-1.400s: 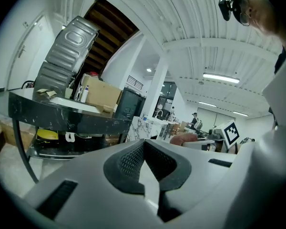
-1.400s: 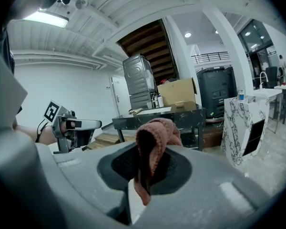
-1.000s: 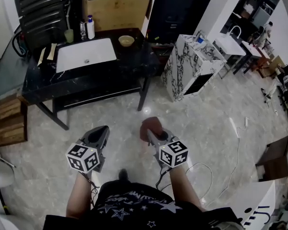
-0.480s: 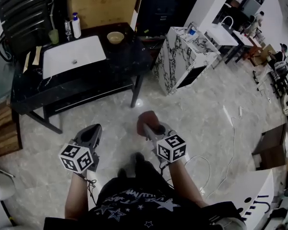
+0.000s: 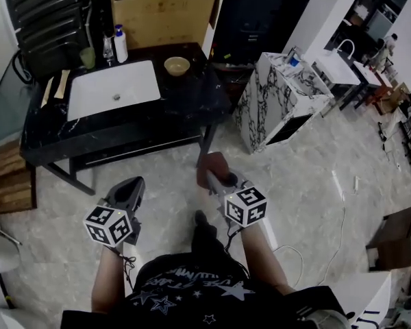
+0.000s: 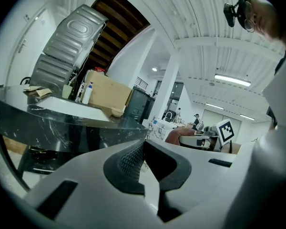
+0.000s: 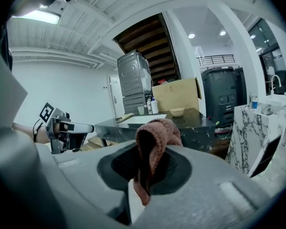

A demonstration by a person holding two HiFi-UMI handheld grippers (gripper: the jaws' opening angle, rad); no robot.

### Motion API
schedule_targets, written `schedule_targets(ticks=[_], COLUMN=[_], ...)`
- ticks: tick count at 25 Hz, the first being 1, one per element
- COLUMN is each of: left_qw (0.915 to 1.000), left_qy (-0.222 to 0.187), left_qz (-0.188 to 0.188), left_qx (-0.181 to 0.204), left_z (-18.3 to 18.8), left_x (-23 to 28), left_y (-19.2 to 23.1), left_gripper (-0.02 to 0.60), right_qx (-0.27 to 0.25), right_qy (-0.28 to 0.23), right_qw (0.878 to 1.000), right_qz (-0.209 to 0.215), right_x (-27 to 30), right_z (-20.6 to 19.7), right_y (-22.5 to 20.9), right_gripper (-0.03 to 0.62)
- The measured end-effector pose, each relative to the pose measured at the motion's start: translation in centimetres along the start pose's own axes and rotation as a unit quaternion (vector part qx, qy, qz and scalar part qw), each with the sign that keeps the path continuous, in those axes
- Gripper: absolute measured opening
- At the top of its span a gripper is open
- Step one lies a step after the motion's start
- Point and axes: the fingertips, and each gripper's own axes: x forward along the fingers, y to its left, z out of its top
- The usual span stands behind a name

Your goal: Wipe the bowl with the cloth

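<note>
Moved slightly nearer the black table [image 5: 192, 105] than 1 s ago, with 2 grippers out front. Right gripper [image 5: 218, 179] pinching the cloth [image 5: 212, 164]. Left gripper [image 5: 132, 186] pressed together, empty. Bowl [image 5: 177, 65] on the table beside the sink [image 5: 113, 88], well apart from both. Done: cloth in grip. Left: reach bowl, steady it, wipe.

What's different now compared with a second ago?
The person has stepped nearer the black marble-topped table, one foot swinging forward, both grippers carried along. Unchanged: the right gripper stays shut on the reddish-brown cloth, the left gripper stays shut and empty, the small beige bowl sits on the table.
</note>
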Motion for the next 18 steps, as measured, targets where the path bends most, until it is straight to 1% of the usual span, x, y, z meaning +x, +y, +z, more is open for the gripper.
schedule_targets(ticks=[7, 11, 15, 18], left_qw=[0.9993, 0.9987, 0.998, 0.9973], left_qy=[-0.013, -0.011, -0.007, -0.009], left_qz=[0.034, 0.049, 0.062, 0.073], left_qx=[0.008, 0.007, 0.013, 0.008], left_z=[3.7, 5.0, 6.0, 6.5], left_x=[7.4, 11.8, 15.7, 18.3], left_y=[0.2, -0.3, -0.8, -0.8], left_gripper=[0.009, 0.009, 0.009, 0.008], right_qx=[-0.004, -0.003, 0.004, 0.007], right_qy=[-0.006, -0.012, -0.005, -0.002], right_qw=[0.999, 0.998, 0.998, 0.997], right_qz=[0.046, 0.056, 0.064, 0.071], right_x=[3.8, 4.5, 4.9, 5.6], right_z=[3.5, 5.5, 5.9, 6.1], right_y=[-6.9, -11.6, -15.7, -18.4], right_gripper=[0.048, 0.048, 0.048, 0.048])
